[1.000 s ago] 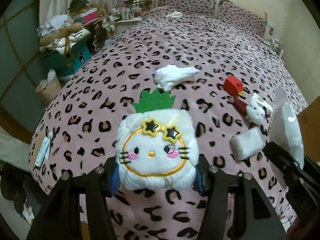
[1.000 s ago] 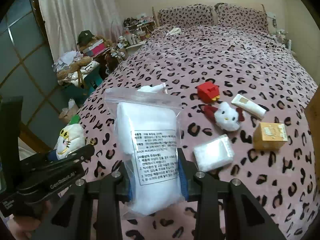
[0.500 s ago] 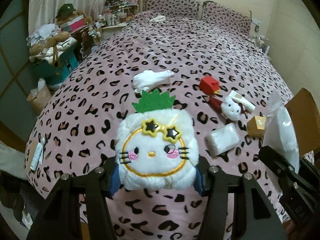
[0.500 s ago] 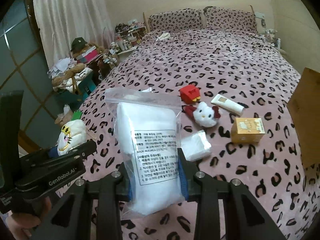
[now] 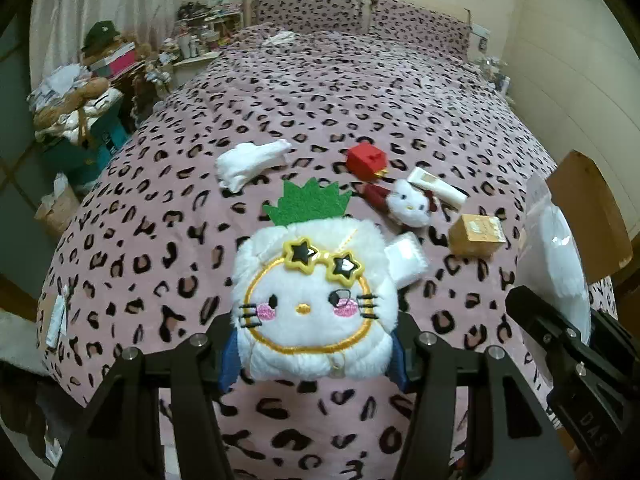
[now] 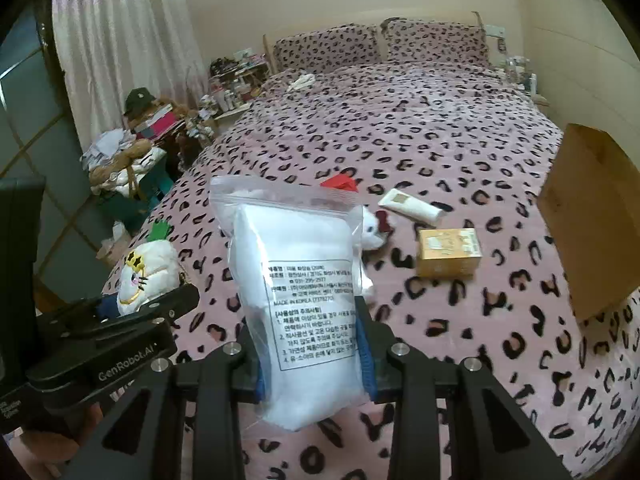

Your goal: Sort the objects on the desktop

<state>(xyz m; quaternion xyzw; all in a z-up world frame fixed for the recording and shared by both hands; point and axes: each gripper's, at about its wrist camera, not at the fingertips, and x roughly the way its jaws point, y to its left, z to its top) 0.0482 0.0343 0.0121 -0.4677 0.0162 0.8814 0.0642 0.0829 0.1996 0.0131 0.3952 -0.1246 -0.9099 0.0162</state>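
Above the leopard-print bed (image 5: 360,92), the left gripper (image 5: 316,354) is clamped on a white cat plush (image 5: 314,304), while the right gripper (image 6: 312,354) pinches an upright zip bag (image 6: 304,292) of white cotton.

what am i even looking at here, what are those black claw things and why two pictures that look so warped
Each picture comes from a fisheye camera on a hand-held two-finger gripper; a person carries one per hand, and no robot arm is present. The left gripper clamps a white cat plush with star sunglasses. The right gripper clamps a zip bag of white cotton pads. Each camera also catches the other gripper at its edge. On the leopard-print bed lie a red box, a small cat plush, a cream tube, a gold box and a white glove.
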